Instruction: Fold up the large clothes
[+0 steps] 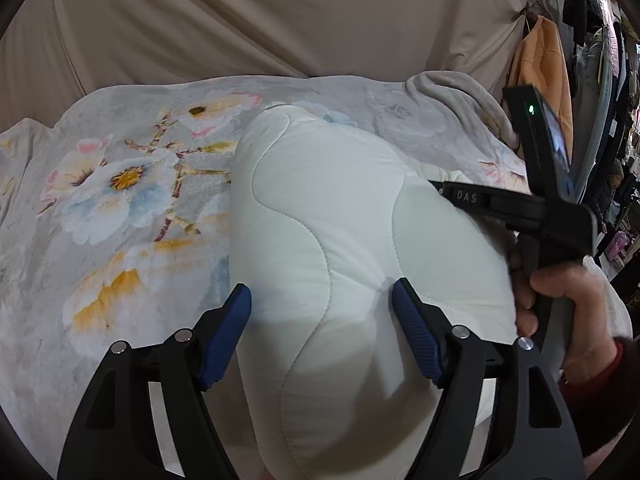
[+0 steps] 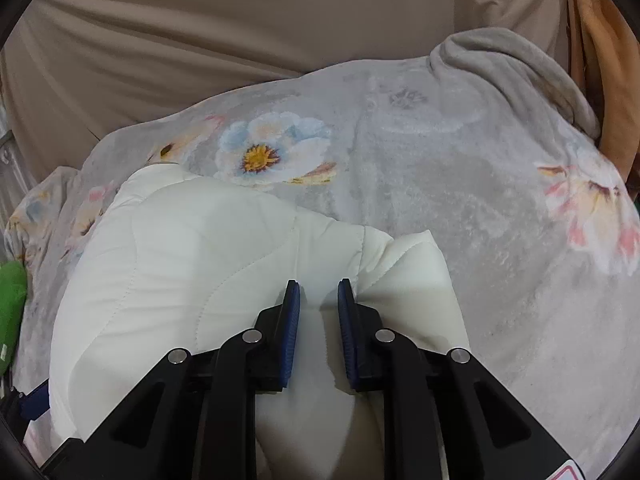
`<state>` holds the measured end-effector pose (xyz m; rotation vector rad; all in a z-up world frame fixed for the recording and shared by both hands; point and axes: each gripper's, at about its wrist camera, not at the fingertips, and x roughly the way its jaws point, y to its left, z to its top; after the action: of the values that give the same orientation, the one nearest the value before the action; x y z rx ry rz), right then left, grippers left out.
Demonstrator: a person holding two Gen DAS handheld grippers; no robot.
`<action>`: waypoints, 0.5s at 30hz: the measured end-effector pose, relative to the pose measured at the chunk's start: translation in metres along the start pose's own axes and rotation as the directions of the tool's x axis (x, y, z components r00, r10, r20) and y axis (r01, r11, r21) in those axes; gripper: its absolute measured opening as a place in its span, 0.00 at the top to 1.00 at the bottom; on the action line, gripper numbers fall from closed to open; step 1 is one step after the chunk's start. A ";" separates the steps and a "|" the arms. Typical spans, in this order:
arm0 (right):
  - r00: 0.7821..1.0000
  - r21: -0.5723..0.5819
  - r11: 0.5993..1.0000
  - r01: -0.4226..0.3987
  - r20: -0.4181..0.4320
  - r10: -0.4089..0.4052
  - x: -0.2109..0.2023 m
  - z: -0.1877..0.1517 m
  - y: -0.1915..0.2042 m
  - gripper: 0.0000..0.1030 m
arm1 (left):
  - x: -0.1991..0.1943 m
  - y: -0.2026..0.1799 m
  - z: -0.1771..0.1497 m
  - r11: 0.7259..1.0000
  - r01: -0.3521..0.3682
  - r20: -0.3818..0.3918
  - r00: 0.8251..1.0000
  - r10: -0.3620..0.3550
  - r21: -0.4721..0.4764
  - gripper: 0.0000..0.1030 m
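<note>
Black fingers (image 1: pixel 224 344), blue ribbed pads (image 2: pixel 291 340)

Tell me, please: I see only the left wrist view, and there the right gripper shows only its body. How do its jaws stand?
Observer: In the right wrist view the right gripper has its jaws close together, with a narrow gap. The white padded garment shows in that gap, and the pads do not seem to press on it.
Operator: What lies beside its fingertips?
Observer: A thick folded flap of the garment, just right of them, on the floral blanket.
Operator: Is anything else near the blanket?
Observer: A green thing at the picture's left edge; I cannot tell what it is.
</note>
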<state>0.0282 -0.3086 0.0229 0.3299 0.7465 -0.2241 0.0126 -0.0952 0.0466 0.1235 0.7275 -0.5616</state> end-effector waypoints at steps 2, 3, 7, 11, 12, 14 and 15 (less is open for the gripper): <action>0.999 0.042 0.998 -0.043 -0.024 0.044 0.007 -0.001 -0.011 0.85 | 0.000 -0.002 0.003 1.000 0.002 0.000 1.000 -0.002 -0.001 0.30; 0.998 0.054 0.997 -0.053 -0.031 0.055 0.010 -0.001 -0.014 0.85 | -0.002 -0.001 0.006 1.000 0.014 -0.002 1.000 -0.014 -0.012 0.30; 0.998 0.044 0.998 -0.044 -0.040 0.046 0.009 0.000 -0.011 0.85 | -0.019 -0.006 0.031 0.998 0.064 0.045 0.997 -0.063 -0.028 0.34; 0.999 0.049 0.997 -0.053 -0.007 0.053 -0.013 0.004 -0.010 0.84 | -0.015 -0.028 0.052 0.998 0.052 0.065 0.996 -0.053 0.023 0.34; 0.996 0.056 0.995 -0.083 0.029 0.081 -0.031 0.004 -0.010 0.82 | -0.005 -0.033 0.053 0.998 0.049 0.044 0.998 -0.050 0.030 0.34; 0.991 0.048 0.992 -0.114 0.078 0.110 -0.067 0.000 -0.010 0.81 | 0.016 -0.036 0.052 0.999 0.029 -0.006 1.000 -0.028 0.040 0.34; 0.990 0.036 0.993 -0.112 0.093 0.108 -0.085 -0.004 -0.009 0.81 | 0.024 -0.036 0.049 0.999 0.014 -0.019 1.000 -0.013 0.043 0.34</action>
<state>-0.0380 -0.3080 0.0776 0.3965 0.6328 -0.1489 0.0370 -0.1511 0.0707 0.1644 0.7351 -0.5904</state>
